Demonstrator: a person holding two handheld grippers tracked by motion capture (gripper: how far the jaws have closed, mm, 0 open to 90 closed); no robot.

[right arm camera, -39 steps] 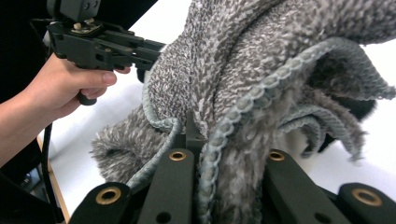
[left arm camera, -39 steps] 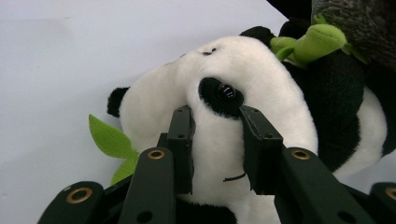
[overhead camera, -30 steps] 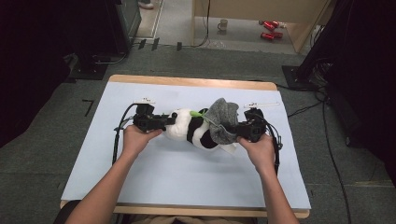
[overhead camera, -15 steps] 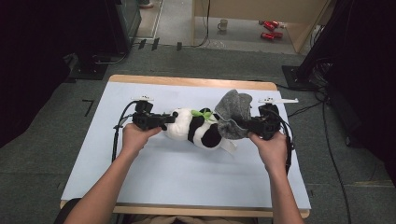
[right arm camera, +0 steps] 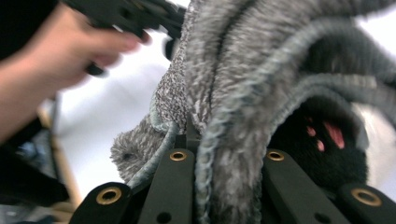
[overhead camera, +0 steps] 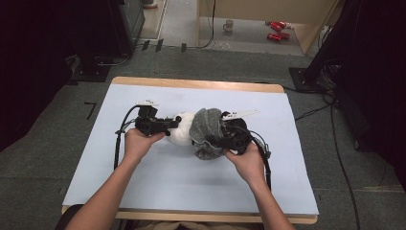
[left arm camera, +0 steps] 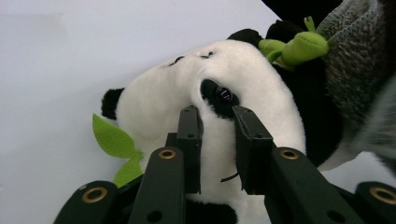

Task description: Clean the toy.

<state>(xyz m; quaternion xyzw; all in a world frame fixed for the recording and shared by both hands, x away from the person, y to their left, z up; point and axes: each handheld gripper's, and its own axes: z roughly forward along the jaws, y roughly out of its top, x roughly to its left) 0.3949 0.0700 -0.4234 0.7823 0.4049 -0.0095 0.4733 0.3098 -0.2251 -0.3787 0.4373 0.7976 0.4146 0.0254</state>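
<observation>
High view first: the panda plush [overhead camera: 181,133] lies mid-worktop [overhead camera: 158,191] with a grey fuzzy garment [overhead camera: 206,132] bunched over its right-hand half. Left tool [overhead camera: 168,125] is at the head end, right tool [overhead camera: 225,140] is buried in the grey fabric. I'd say the dressing job is maybe halfway. The garment covers the body end, but the white head is bare and the cloth is all wadded up, so pulling it along and straightening it is left.

Left gripper view: here you get what the overhead can't show. The left tool's jaws sit narrow, pinching the plush's face just beneath the eye [left arm camera: 223,94]; they've just eased open a touch but the pads still press into the fur. There's also a green leaf [left arm camera: 112,140] by the ear and a green bit [left arm camera: 299,46] at the neck.

Right gripper view: right tool is clamped fully shut on a fold of the garment's hem. Inside the opening there's a black paw with pink pads [right arm camera: 327,135], so a limb is already in.
</observation>
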